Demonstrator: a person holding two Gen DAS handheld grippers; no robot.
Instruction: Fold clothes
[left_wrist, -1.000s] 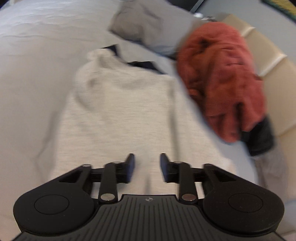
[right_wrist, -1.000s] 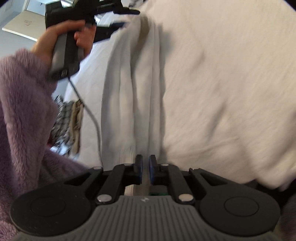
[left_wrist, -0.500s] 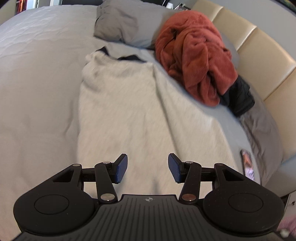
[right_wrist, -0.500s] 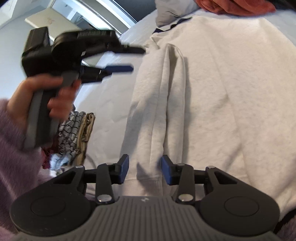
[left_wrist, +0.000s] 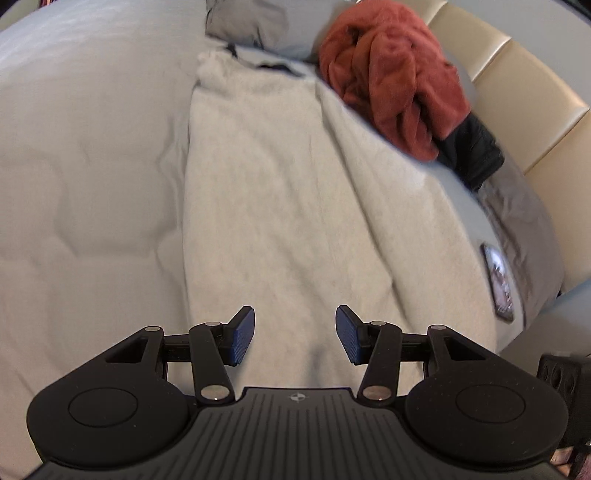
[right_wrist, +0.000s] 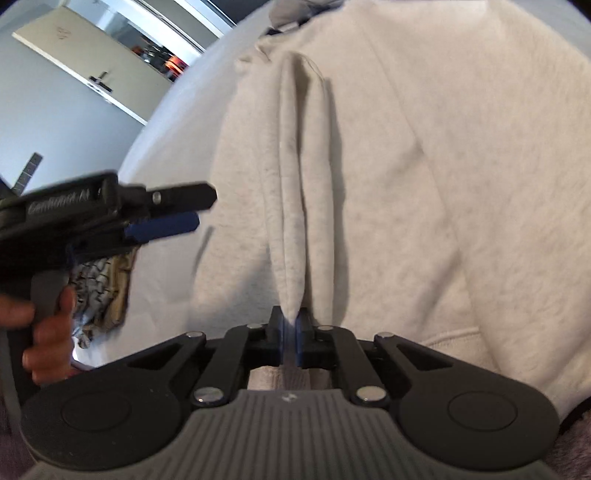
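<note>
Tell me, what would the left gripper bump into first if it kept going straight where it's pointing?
Most likely the cream sweatshirt spread on the bed. The left gripper is open, holding nothing, and aims down at that fabric. How far above it the gripper hangs is hard to judge.

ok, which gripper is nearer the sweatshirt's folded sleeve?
Right. The right gripper has just closed on the folded sleeve. The left gripper hovers open beside it, not touching.
</note>
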